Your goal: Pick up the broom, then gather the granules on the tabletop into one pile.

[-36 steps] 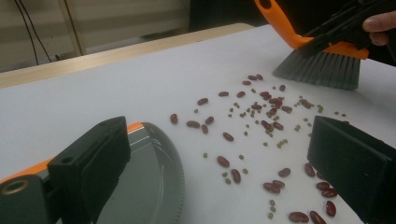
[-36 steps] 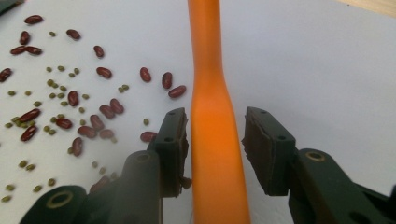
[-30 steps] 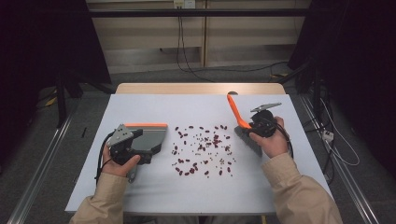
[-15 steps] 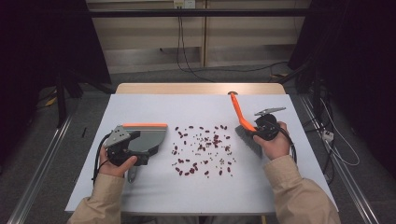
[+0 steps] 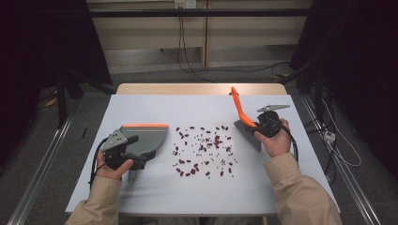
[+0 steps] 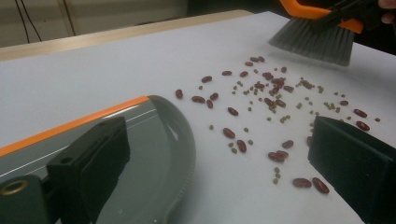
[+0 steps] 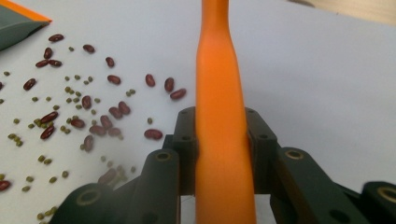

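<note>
From the high view, you had barely begun the sweeping. The beans [image 5: 202,151] lay scattered across the middle of the worktop [image 5: 141,197], none of them in the dustpan [image 5: 143,137], which sat flat just left of the spill with its orange-edged side away from you. Your left hand-held gripper [image 5: 123,154] was at the pan's near corner, and your right hand-held gripper [image 5: 267,125] carried the brush [image 5: 244,119] just to the right of the spill, its orange handle slanting up and away and its grey bristles low by the outermost beans. In my judgement, the whole pile was left to push over and collect.

In the left gripper view, your jaws stood well apart, one over the grey pan [image 6: 154,154] and the other over the beans [image 6: 261,107], so I could not tell from here that anything was clamped. The pan was empty and glossy, its curved rim a short way from the closest beans. The spill was a mix of larger dark red beans and small green ones, loose and one layer deep. The brush bristles [image 6: 315,42] hung just beyond the far side of the scatter.

In the right gripper view, your jaws were pressed tight on either side of the orange handle [image 7: 222,116], which ran straight up between them. Beans [image 7: 84,107] lay to the left, and a corner of the pan [image 7: 18,23] showed beyond them.
</note>
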